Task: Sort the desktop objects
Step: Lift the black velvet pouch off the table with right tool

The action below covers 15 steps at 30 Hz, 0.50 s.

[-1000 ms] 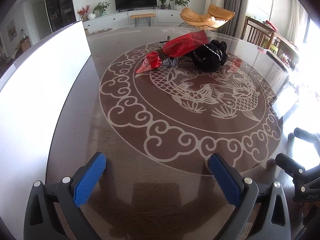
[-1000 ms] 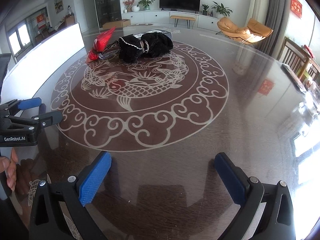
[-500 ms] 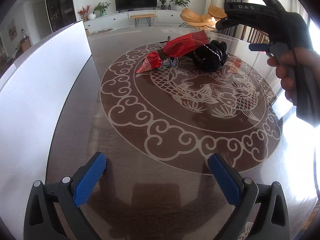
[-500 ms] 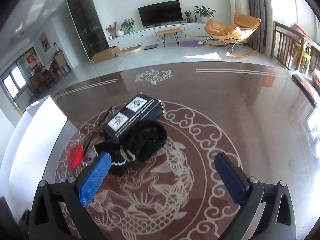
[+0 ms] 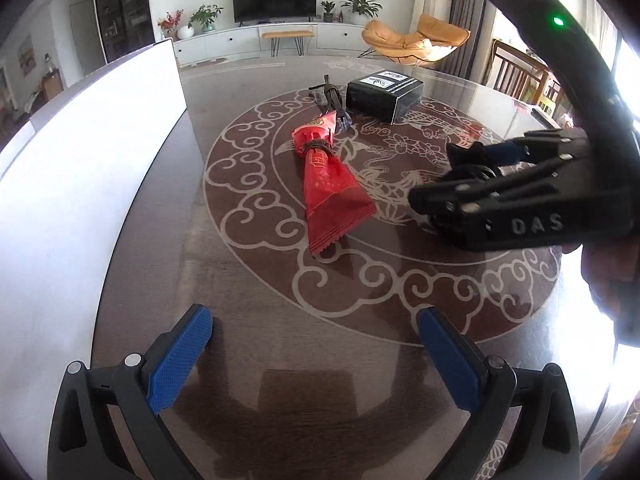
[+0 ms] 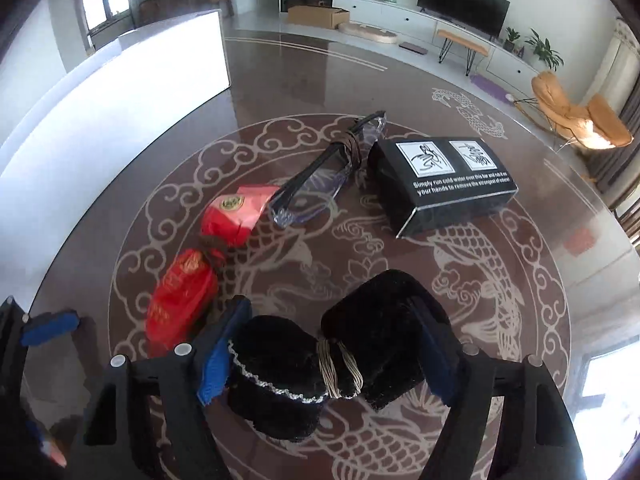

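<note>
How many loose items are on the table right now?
4: black pouch between the closing right gripper pads, red packet to its left, glasses beyond, black box far right.

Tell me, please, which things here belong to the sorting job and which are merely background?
For sorting: black velvet pouch between the closing right gripper fingers; red packet; glasses; black box.

Background: white board, television, orange chair.
</note>
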Each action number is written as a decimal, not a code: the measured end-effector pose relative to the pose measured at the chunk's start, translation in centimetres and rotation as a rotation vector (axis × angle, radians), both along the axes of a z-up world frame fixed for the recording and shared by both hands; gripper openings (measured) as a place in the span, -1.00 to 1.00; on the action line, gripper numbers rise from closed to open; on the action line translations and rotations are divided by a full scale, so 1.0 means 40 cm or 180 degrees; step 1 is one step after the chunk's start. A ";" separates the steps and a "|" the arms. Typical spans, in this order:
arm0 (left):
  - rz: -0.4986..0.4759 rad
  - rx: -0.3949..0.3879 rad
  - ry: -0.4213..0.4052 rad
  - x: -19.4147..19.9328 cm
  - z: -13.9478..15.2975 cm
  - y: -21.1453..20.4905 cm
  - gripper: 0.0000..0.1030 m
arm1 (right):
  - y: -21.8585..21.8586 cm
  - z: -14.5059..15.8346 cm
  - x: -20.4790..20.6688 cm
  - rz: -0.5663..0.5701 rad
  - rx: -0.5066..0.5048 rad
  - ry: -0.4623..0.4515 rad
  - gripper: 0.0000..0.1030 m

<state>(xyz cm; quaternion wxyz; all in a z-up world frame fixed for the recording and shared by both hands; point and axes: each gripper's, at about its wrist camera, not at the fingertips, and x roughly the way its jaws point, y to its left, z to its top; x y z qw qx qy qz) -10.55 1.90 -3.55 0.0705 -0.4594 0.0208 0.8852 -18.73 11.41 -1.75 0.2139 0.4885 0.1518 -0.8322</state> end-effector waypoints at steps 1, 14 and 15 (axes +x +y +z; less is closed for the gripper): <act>0.0000 0.0003 0.0001 0.000 0.000 0.000 1.00 | 0.026 0.002 0.030 0.0013 -0.0014 -0.0021 0.52; 0.0022 -0.0068 -0.0011 -0.006 -0.003 0.001 1.00 | 0.334 0.079 0.165 -0.1392 -0.1105 -0.0141 0.85; 0.0023 -0.0070 -0.0011 -0.006 -0.004 0.001 1.00 | 0.331 0.067 0.160 -0.1406 -0.1193 -0.0275 0.85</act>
